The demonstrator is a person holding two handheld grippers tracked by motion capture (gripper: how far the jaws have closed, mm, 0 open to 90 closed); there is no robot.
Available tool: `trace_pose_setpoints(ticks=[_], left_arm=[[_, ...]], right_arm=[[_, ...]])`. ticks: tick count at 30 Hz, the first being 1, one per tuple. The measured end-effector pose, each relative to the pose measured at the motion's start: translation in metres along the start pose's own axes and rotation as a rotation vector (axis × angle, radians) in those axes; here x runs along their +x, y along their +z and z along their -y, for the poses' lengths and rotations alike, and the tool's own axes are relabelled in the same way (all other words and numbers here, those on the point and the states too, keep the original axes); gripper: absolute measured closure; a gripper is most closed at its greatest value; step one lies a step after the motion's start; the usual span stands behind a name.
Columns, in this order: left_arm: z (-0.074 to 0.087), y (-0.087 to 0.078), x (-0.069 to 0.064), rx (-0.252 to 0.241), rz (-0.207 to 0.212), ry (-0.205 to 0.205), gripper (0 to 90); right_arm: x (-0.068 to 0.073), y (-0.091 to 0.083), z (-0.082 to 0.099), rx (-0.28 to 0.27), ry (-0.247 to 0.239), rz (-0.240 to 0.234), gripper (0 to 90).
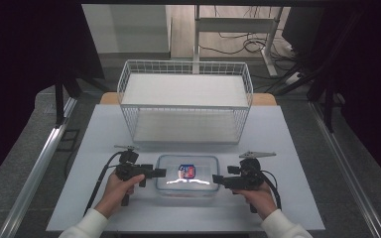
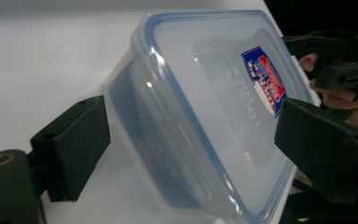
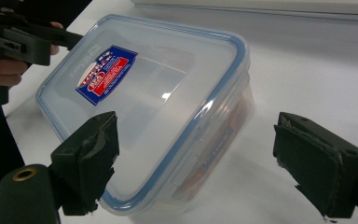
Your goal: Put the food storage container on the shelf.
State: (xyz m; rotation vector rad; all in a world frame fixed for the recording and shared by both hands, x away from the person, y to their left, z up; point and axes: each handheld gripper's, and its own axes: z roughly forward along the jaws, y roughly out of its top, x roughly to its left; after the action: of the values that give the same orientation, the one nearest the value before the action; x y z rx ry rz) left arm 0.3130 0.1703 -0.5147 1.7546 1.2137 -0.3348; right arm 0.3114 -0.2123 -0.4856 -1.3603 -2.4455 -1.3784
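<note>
Here both tools flank the lidded container (image 1: 187, 175); jaws apart.

The white table (image 1: 104, 198) bears a wire basket (image 1: 185, 101) and a lidded, seemingly empty container (image 1: 187, 174).

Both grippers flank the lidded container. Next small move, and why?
Probably ease both inward and close on the short ends. The left gripper and right gripper are open on either side of the clear container, whose lid is still on, with each end between the jaws.
</note>
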Motion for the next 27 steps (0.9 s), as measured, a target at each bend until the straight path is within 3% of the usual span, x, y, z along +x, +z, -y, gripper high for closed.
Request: trace_pose_setpoints(ticks=[8, 12, 18, 23, 27], left_arm=[[0.001, 0.006, 0.0, 0.033, 0.039, -0.006, 19.0], [0.003, 0.005, -0.001, 0.03, 0.02, -0.001, 23.5], [0.004, 0.004, 0.001, 0.023, 0.02, -0.022, 29.6], [0.004, 0.003, 0.001, 0.022, 0.02, -0.027, 30.8], [0.004, 0.003, 0.0, 0.027, 0.017, -0.026, 31.0]], right_arm=[[-0.001, 0.004, -0.001, 0.012, 0.006, -0.018, 14.7], [-0.001, 0.007, -0.002, 0.019, 0.019, -0.034, 14.8], [-0.005, 0.016, -0.005, 0.033, 0.066, -0.061, 15.4], [-0.01, 0.027, -0.008, 0.061, 0.144, -0.121, 18.8], [-0.01, 0.03, -0.008, 0.086, 0.154, -0.128, 21.0]])
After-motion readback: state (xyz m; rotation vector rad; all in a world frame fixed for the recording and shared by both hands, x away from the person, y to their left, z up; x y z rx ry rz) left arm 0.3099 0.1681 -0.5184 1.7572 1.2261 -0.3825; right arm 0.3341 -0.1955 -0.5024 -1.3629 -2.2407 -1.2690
